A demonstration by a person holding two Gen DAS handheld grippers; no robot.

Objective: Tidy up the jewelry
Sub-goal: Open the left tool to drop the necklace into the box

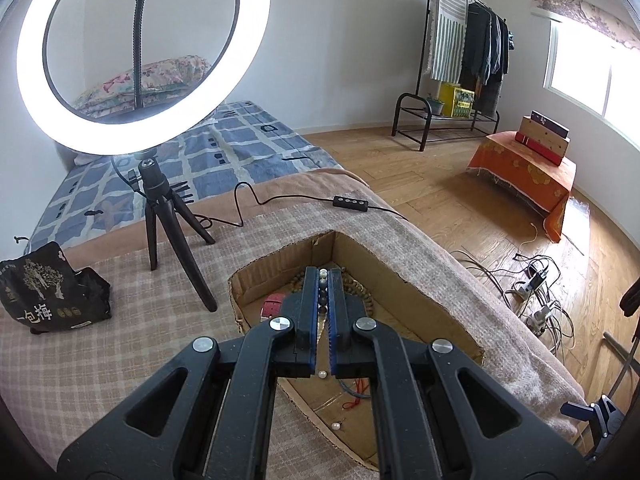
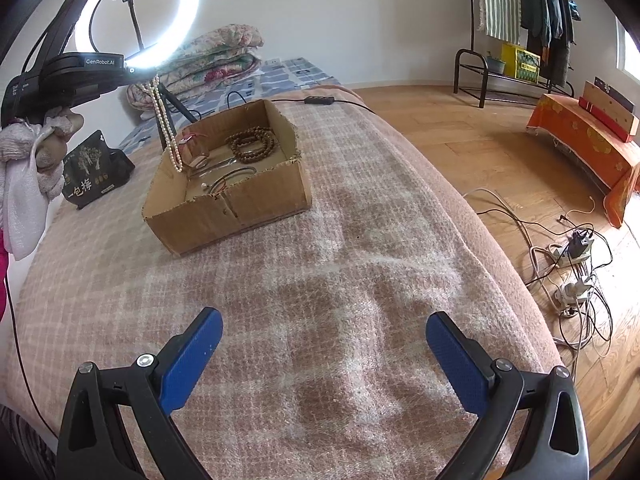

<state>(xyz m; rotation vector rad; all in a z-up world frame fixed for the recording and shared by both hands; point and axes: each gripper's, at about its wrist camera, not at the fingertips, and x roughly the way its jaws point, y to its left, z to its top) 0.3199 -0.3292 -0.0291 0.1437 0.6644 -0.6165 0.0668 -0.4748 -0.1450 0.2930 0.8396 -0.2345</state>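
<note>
Wooden beads [image 2: 252, 145] inside cardboard box [image 2: 256, 200]

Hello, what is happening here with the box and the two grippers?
A person is sorting jewelry into a cardboard box on a blanket-covered bed. The left gripper is shut on a pearl necklace, which hangs over the box. Brown wooden beads, a red strap and loose pearls already lie inside. The right gripper is open and empty above the blanket.

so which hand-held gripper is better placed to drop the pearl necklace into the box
Left. The left hand-held gripper is shut on the pearl necklace, which dangles over the cardboard box. The right hand-held gripper is open, apart over bare blanket.
</note>
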